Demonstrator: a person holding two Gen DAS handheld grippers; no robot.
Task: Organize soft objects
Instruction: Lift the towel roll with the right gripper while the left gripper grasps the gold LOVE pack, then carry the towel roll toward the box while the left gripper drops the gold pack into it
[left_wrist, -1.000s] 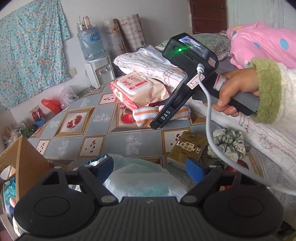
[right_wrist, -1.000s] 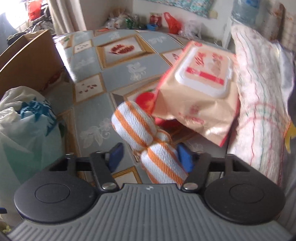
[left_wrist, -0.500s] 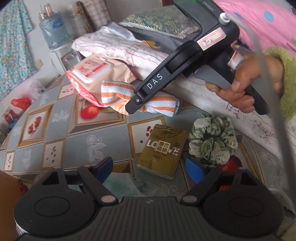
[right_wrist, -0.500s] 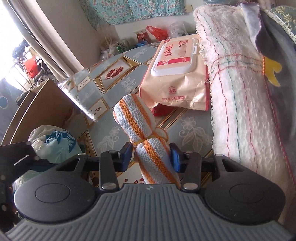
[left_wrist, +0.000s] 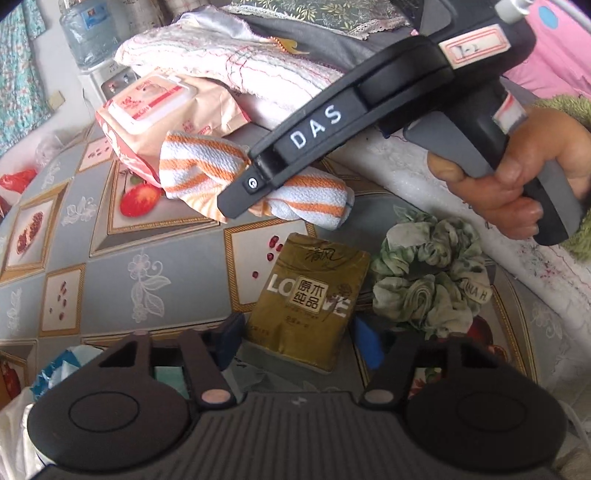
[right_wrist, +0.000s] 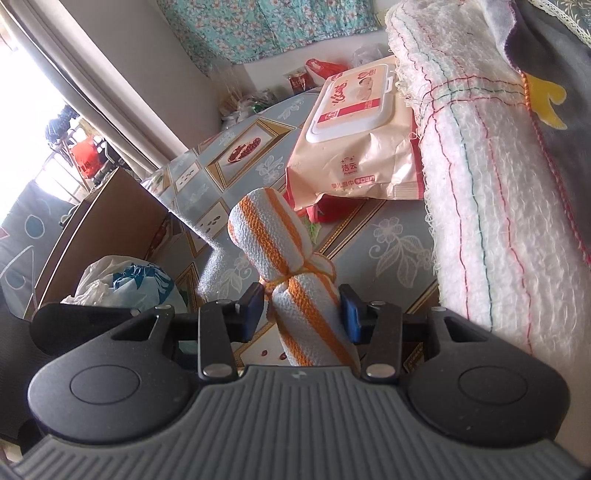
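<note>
right now my right gripper (right_wrist: 302, 308) is clamped on the rolled orange-striped towel (right_wrist: 295, 280), both blue pads pressing its sides just below the string tied round its middle, so the roll sticks up and away from the fingers above the tablecloth (right_wrist: 388, 243). from the left wrist view i see the hand (left_wrist: 517, 184) wrapped round that tool's grey handle, green-cuffed sleeve behind it, the black body slanting down across the towel. my left gripper (left_wrist: 295, 341) points steeply down at the table, its jaws closing, with the near end of a gold tissue pack (left_wrist: 310, 295) lying between the blue pads; i can't see them touching it.

only the left view shows the tissue pack and the green fabric scrunchie (left_wrist: 428, 277) just beside it. only the right view shows the cardboard box (right_wrist: 99, 229) at the table's edge and the white plastic bag (right_wrist: 122, 280) in front of it. both show the wet wipes pack (right_wrist: 354, 133) leaning against the folded white blanket (right_wrist: 491, 206).

the towel is white waffle weave with orange stripes, pinched at the tie.
</note>
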